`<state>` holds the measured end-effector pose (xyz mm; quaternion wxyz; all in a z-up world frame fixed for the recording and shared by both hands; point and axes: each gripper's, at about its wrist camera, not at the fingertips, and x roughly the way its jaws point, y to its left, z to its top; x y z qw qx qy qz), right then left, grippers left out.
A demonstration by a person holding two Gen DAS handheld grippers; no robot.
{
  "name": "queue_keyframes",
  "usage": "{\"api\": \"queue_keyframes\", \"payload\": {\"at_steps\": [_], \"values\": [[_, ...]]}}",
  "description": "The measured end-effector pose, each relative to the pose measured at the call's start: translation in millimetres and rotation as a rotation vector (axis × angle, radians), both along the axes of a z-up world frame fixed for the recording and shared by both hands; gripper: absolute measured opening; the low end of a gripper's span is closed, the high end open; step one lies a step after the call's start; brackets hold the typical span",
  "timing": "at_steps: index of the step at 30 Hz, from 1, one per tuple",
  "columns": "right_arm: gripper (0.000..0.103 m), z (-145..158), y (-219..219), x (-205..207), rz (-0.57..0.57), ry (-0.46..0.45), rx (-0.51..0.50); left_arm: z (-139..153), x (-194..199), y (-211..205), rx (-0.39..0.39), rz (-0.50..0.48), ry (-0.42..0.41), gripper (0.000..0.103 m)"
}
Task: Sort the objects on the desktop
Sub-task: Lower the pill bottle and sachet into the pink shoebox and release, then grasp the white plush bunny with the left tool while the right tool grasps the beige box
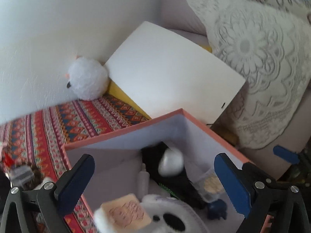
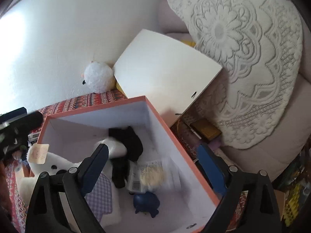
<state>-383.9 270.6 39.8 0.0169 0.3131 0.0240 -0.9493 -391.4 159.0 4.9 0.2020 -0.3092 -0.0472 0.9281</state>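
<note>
An orange-rimmed box (image 2: 97, 107) with white inner walls stands on a red patterned cloth (image 1: 81, 118). A white plush toy (image 2: 52, 165) with black eyes and a paper tag (image 2: 38, 153) lies over the box's left wall; it fills the bottom of the left wrist view (image 1: 167, 217). Inside the box lie a black item (image 2: 128, 141), a clear packet (image 2: 151, 174) of beige bits and a small blue toy (image 2: 145, 203). My left gripper (image 1: 155, 180) is open above the plush, with nothing between its tips. My right gripper (image 2: 153, 169) hangs open over the box.
A fluffy white ball toy (image 1: 87, 79) rests against the wall. Beside it a white board (image 1: 169, 73) leans over something yellow (image 1: 120, 95). A lace-covered cushion (image 2: 243, 58) fills the right side. A brown box (image 2: 206, 130) lies between the orange-rimmed box and the cushion.
</note>
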Motion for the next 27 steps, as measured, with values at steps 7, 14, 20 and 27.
{"api": "queue_keyframes", "payload": {"at_steps": [7,14,20,27], "values": [[0.095,34.0,-13.3,62.0,0.033,0.013,-0.040,12.0,60.9,-44.9,0.018,0.030,-0.023,0.101],[0.096,56.1,-62.7,147.7,0.141,0.026,-0.068,-13.2,152.6,-111.6,-0.003,0.087,-0.081,0.102],[0.098,27.9,-141.3,205.7,0.293,-0.049,-0.047,-68.1,222.3,-200.6,-0.033,0.222,-0.189,0.102],[0.098,-31.0,-248.1,238.7,0.477,-0.216,-0.032,-124.1,285.3,-312.4,-0.080,0.443,-0.270,0.102]]}}
